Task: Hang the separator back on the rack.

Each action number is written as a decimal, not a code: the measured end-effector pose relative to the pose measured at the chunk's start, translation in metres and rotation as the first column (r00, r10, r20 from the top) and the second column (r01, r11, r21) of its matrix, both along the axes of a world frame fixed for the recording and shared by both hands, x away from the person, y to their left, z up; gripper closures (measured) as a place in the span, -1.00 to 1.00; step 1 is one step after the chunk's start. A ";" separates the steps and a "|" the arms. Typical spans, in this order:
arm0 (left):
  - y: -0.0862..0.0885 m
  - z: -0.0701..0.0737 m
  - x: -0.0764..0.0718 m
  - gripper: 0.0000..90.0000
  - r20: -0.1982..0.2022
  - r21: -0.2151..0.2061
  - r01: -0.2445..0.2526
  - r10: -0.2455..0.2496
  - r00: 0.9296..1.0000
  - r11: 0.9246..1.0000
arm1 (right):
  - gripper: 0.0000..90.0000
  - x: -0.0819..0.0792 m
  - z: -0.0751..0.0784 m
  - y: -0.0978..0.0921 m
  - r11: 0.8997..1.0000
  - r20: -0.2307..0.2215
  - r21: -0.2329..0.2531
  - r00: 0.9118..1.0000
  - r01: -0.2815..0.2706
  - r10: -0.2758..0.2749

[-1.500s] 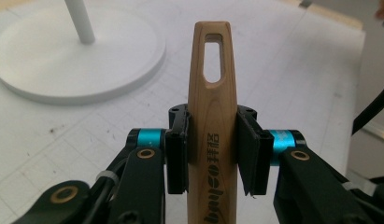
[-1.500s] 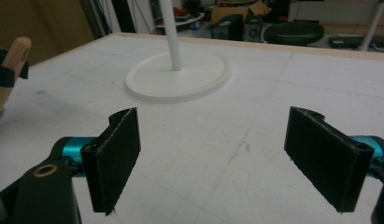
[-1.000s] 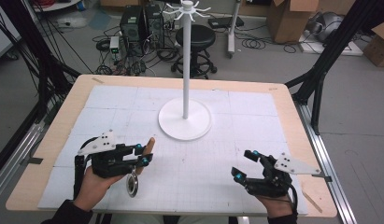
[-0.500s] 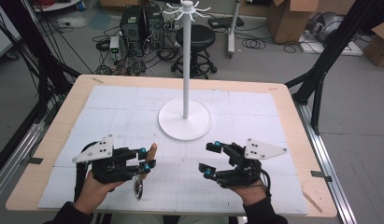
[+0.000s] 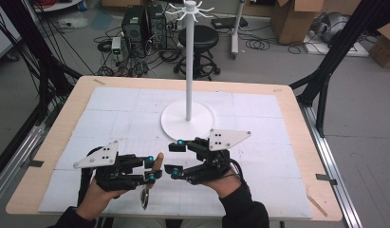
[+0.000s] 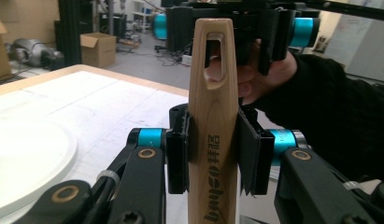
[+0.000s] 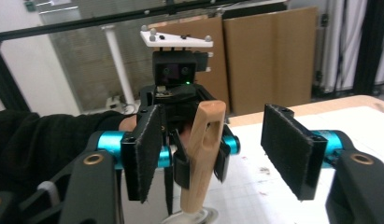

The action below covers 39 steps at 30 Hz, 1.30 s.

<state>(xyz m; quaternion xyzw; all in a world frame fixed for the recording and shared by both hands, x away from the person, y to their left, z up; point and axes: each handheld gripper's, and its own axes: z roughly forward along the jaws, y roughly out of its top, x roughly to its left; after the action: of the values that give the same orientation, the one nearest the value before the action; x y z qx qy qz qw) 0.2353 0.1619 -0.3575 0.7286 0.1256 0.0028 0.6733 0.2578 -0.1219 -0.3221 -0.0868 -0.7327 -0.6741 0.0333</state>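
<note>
My left tool (image 5: 153,169) is clamped on a wooden handle (image 6: 213,116), pads pressed flat against both its sides. The handle is pale, light-grained wood, flat-faced, with a rounded tip and an elongated slot cut through near that tip. Dark lettering is printed along the face below the grip point. In the high view the handle (image 5: 157,163) points away from me, toward the far side of the counter (image 5: 297,118), and a small round metal part (image 5: 144,198) hangs below the tool at the near end; what kind of utensil head it is I cannot tell.

My right tool (image 5: 175,157) has its jaws spread wide. In the right gripper view the two black pads stand well apart, with the wooden handle (image 7: 202,154) seen between them but farther off; no contact with it. The handle sits slightly tilted there, slot facing the camera.

Both tools are at the near middle of the counter, tips close together and facing each other, left tool to the left, right tool just right of it.

A white stand (image 5: 188,90) with a round base is at the counter's centre, beyond both tools, its pole upright with small hooks at the top. The counter is covered with white gridded sheets (image 5: 116,114).
</note>
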 end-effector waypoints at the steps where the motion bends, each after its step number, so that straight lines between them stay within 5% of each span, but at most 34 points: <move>1: -0.001 0.000 0.000 0.50 0.002 -0.002 0.011 -0.011 1.000 1.000 | -0.06 0.001 -0.001 0.004 1.000 -0.005 -0.001 1.000 -0.026 0.026; 13: -0.005 -0.001 -0.002 0.50 0.020 -0.007 0.067 -0.066 0.998 0.998 | 0.56 0.002 -0.003 0.012 0.993 0.013 -0.008 0.993 -0.121 0.121; 20: -0.004 0.000 -0.002 0.48 0.019 -0.026 0.069 -0.069 0.997 0.997 | 0.58 0.001 -0.002 0.013 0.993 0.014 0.010 0.992 -0.122 0.122; 22: -0.004 0.000 -0.002 0.40 0.009 -0.046 0.060 -0.060 0.998 0.997 | 0.58 0.000 -0.001 0.014 0.994 0.016 0.012 0.994 -0.109 0.109; 24: -0.005 -0.001 -0.002 0.08 -0.003 -0.041 0.027 -0.027 1.000 0.999 | 0.59 -0.001 0.002 0.016 0.996 0.016 0.005 0.996 -0.085 0.085; 29: -0.005 -0.006 0.001 -0.14 -0.020 -0.023 -0.020 0.019 1.000 1.000 | 0.59 -0.006 0.014 0.019 1.000 0.030 -0.019 1.000 -0.007 0.007; 36: -0.006 -0.011 0.000 -0.19 -0.009 -0.010 -0.072 0.072 0.997 0.997 | 0.59 -0.010 0.030 0.020 0.995 0.036 -0.033 0.995 0.094 -0.093; 39: -0.009 -0.014 -0.001 -0.17 0.005 0.011 -0.088 0.088 0.996 0.996 | 0.59 -0.013 0.039 0.021 0.985 0.045 -0.031 0.985 0.168 -0.166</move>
<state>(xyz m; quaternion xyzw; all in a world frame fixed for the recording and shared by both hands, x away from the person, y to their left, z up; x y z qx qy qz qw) 0.2345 0.1525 -0.3711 0.7262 0.1560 0.0350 0.6686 0.2447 -0.1005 -0.2831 -0.1343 -0.7351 -0.6633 -0.0403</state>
